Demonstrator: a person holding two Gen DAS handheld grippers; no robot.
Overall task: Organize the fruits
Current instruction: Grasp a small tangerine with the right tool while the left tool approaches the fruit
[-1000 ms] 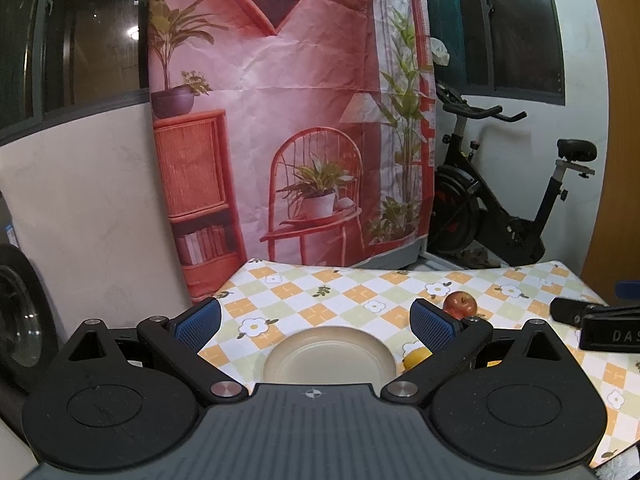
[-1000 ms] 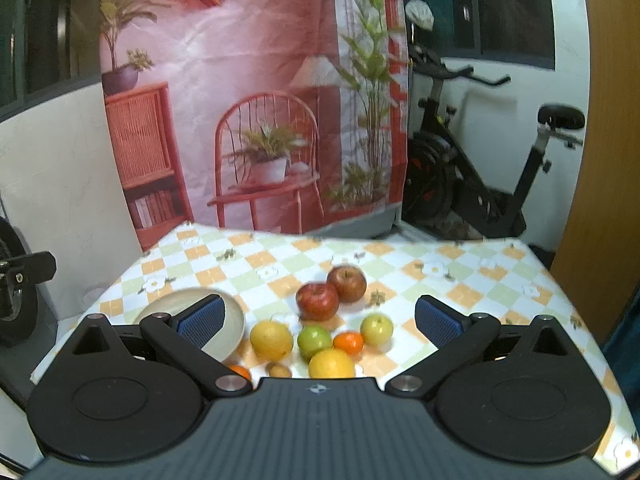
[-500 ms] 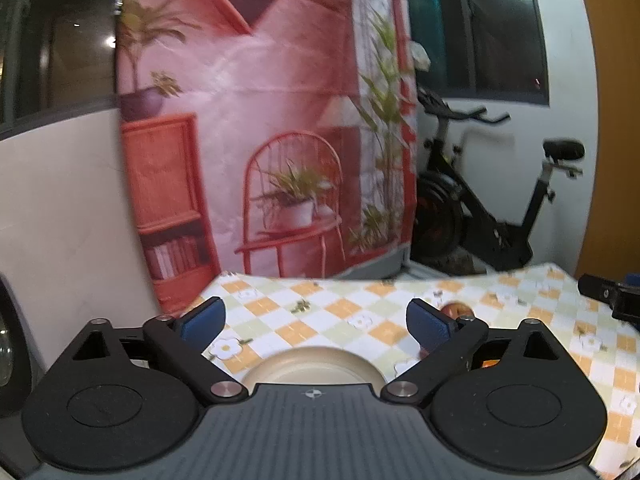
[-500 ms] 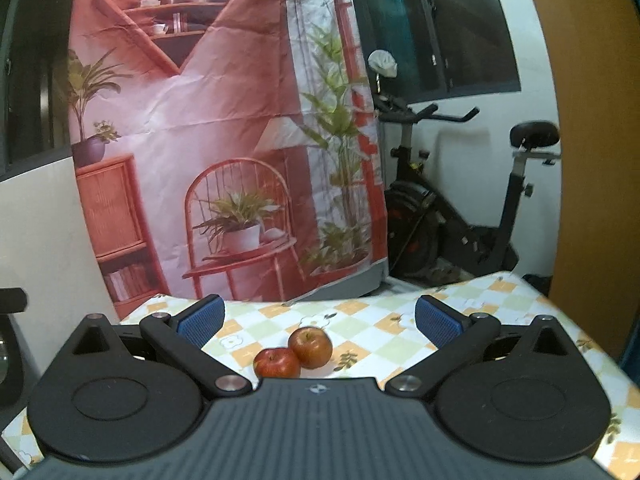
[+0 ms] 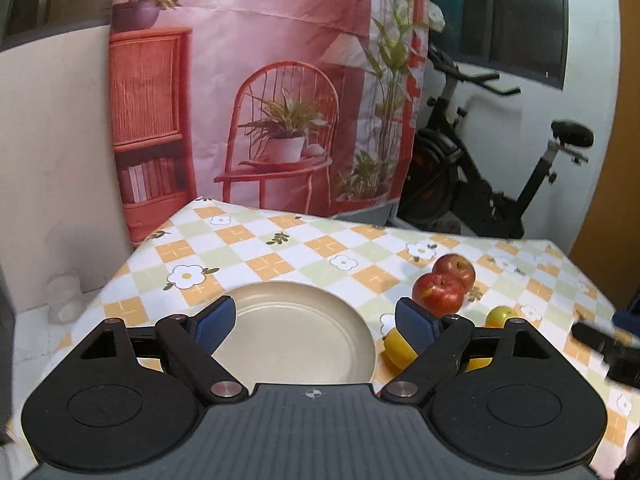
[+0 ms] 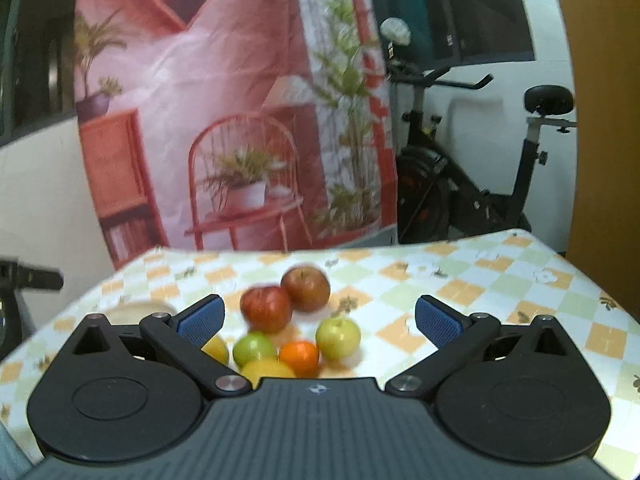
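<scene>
Left hand-held gripper point(image 5: 316, 322): jaws closing, nothing held, above plate point(image 5: 296, 316).
Right hand-held gripper point(image 6: 320, 320): open, empty.
Fruits: red apples point(image 6: 266, 308), clustered on counter point(image 6: 480, 280), beside plate.

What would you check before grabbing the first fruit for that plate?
1. Plate bare and ready: ok, nothing lies in it.
2. Fruits within view: ok, two red apples, a green apple and an orange sit on the tablecloth.
3. Right gripper open and holding nothing: ok.
4. Left gripper holding nothing: ok, though its jaws are closing over the plate.
5. Fruits steady: cannot tell, the picture is blurred.
</scene>
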